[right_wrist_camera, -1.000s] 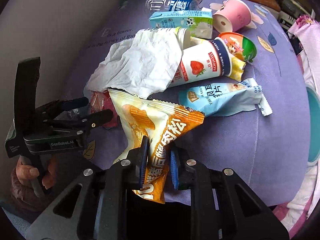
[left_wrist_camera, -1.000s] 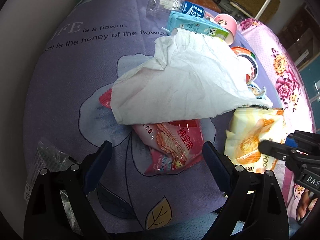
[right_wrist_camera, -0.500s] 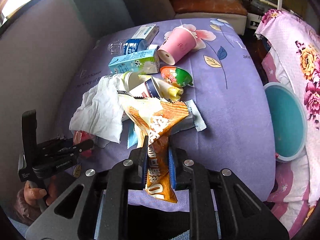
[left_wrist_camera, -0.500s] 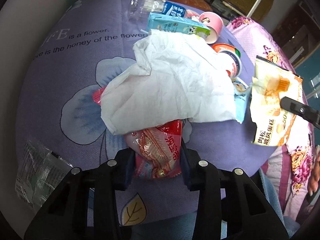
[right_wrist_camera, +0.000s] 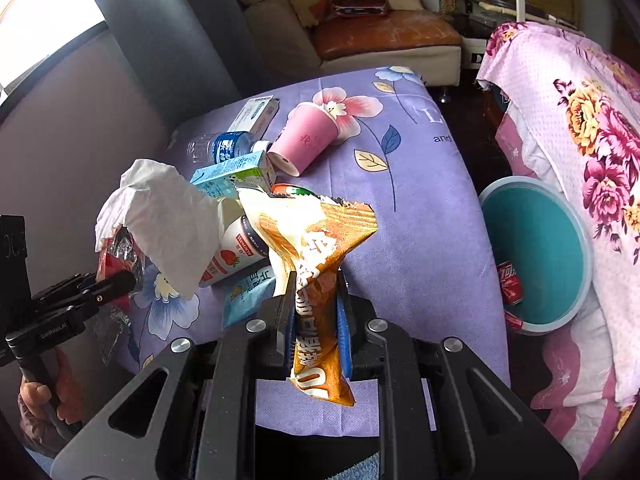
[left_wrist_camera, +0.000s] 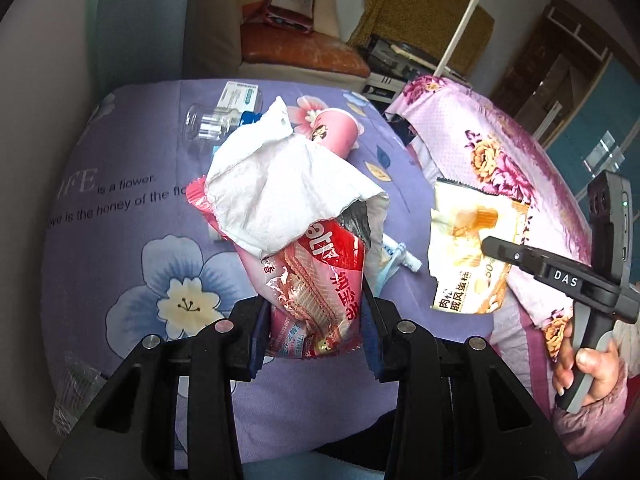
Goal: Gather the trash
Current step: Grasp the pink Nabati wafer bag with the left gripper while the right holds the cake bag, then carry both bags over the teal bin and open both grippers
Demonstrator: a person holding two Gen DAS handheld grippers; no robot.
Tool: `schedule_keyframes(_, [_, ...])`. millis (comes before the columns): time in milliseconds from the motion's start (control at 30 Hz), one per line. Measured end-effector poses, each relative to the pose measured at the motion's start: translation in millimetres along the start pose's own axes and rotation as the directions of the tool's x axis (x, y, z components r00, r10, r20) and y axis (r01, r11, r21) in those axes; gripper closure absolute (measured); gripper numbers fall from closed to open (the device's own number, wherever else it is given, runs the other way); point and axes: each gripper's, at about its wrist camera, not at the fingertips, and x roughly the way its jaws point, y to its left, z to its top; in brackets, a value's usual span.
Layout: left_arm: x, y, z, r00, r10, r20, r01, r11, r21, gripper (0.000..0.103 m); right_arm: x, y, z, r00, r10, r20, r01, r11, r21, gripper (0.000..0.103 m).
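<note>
A: Currently held, left gripper (left_wrist_camera: 316, 336): red wafer wrapper (left_wrist_camera: 320, 280), pinched at its lower end, lifted clear of the purple cloth (left_wrist_camera: 120, 260). White tissue (left_wrist_camera: 280, 188) draped loose over the wrapper's top, not gripped.

B: Noted. Right gripper (right_wrist_camera: 314, 320): clamped on orange-and-cream snack bag (right_wrist_camera: 312, 248), also raised off the cloth. Teal bin (right_wrist_camera: 536, 252) beyond the cloth's right edge, one red wrapper already inside.

A: Remaining near the far edge: pink cup (right_wrist_camera: 304, 140), water bottle (right_wrist_camera: 224, 146), milk carton (right_wrist_camera: 236, 174), small box (right_wrist_camera: 256, 112). Yoghurt cup (right_wrist_camera: 232, 256) and blue packet (right_wrist_camera: 244, 292) toward the middle.

B: Risk, likely: tissue sliding off on the way to the bin, being merely draped. Second risk: bag slipping, gripped by thin crumpled film only.
</note>
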Motion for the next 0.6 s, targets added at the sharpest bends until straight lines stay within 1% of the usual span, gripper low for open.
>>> schedule_keyframes(67, [3.5,-14.0,10.1,1.000,0.019,0.011,-0.019,0.998,0.058,0.063,-0.6,-10.5,1.5,1.000,-0.007,0.006,0.007,1.000,0.020,0.087])
schedule_keyframes(100, [10.4,-21.1,13.1,0.999,0.037,-0.001,-0.037,0.995,0.091,0.063,0.0,-15.2,1.3,1.000,-0.008,0.005,0.008,1.000,0.029,0.087])
schedule_keyframes(133, [19.4,-24.9,15.8,0.999,0.041,-0.026,-0.038,0.994,0.100,0.063,0.9,-19.3,1.1,1.000,-0.006,0.003,0.006,0.999,0.038,0.087])
schedule_keyframes(200, [38.7,-28.5,16.6,0.996,0.009,-0.091,-0.001,0.996,0.090,0.063,2.0,-25.6,-1.3,1.000,-0.004,0.001,0.004,0.999,0.050,0.087])
schedule_keyframes(267, [53.4,-32.3,11.5,0.991,0.013,-0.131,0.000,0.995,0.101,0.063,4.1,-31.9,-3.9,1.000,-0.003,-0.005,0.003,0.998,0.058,0.087])
schedule_keyframes(333, [64.5,-31.0,5.1,0.987,0.019,-0.162,-0.002,0.995,0.105,0.061,7.7,-38.0,-5.0,1.000,-0.002,-0.016,0.003,0.998,0.065,0.087])
schedule_keyframes(400, [69.8,-27.6,1.8,0.985,0.042,-0.167,-0.026,0.995,0.097,0.057,10.6,-42.4,-5.0,1.000,0.000,-0.020,0.002,0.998,0.068,0.087])
schedule_keyframes(467, [70.9,-20.3,2.7,0.985,0.049,-0.165,-0.037,0.996,0.076,0.055,12.4,-45.1,-3.5,1.000,0.004,-0.018,-0.003,0.997,0.071,0.087])
schedule_keyframes(600, [72.9,-11.6,6.7,0.984,0.071,-0.161,-0.063,0.996,0.056,0.055,15.4,-49.1,-0.7,1.000,0.014,-0.011,-0.013,0.997,0.080,0.087])
